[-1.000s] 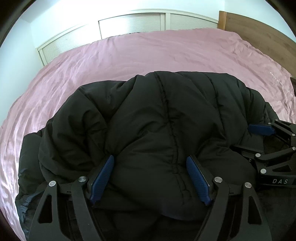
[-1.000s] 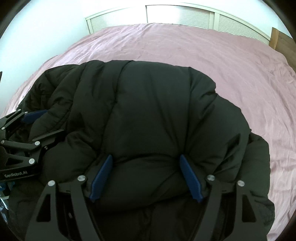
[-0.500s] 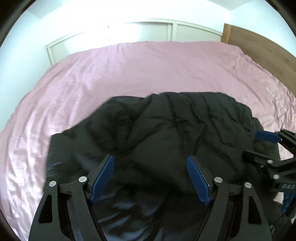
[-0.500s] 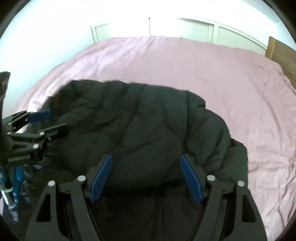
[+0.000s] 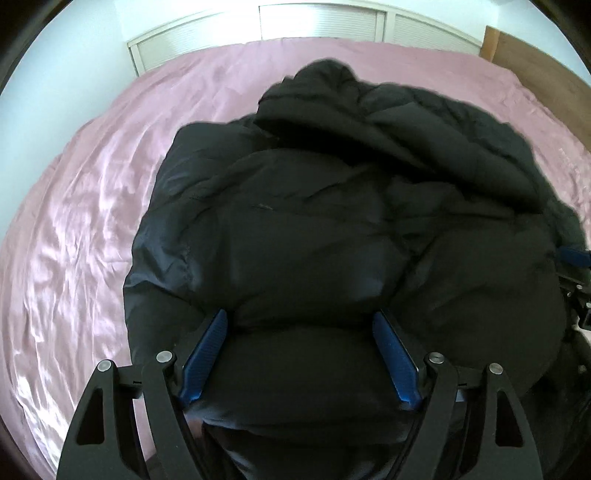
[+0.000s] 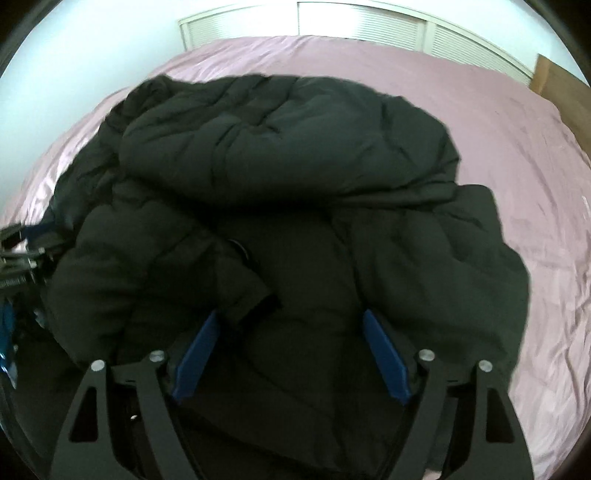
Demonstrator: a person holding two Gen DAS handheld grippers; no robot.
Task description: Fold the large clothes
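**Black puffer jacket bunched on a pink bed, both grippers at its near edge**

In the left wrist view, pink sheet point(image 5: 85, 206) covers the left side, wrinkled and shiny. To its right lies the jacket point(image 5: 314, 229), a black quilted heap that fills the middle of the bed, with a loose fold thrown over its far part. The left gripper point(image 5: 299, 354) stands at the jacket's near edge, jaws wide apart. A thick roll of the padding bulges between the blue pads point(image 5: 207, 354); whether they press on it or only flank it cannot be told. At the far right edge a bit of the right gripper point(image 5: 576, 280) shows beside the jacket.

In the right wrist view, the left gripper point(image 6: 22, 254) shows blurred at the far left edge, just beside the jacket point(image 6: 295, 155). The jacket lies in the middle, a puffy fold on top and a cuffed sleeve end near the left pad. The right gripper point(image 6: 291, 350) has its jaws opening, with jacket fabric between the pads point(image 6: 386, 354). Pink sheet point(image 6: 517, 155) stretches to the right. White slatted panels point(image 6: 358, 22) run behind the bed, and a wooden board point(image 6: 561, 85) stands at far right.
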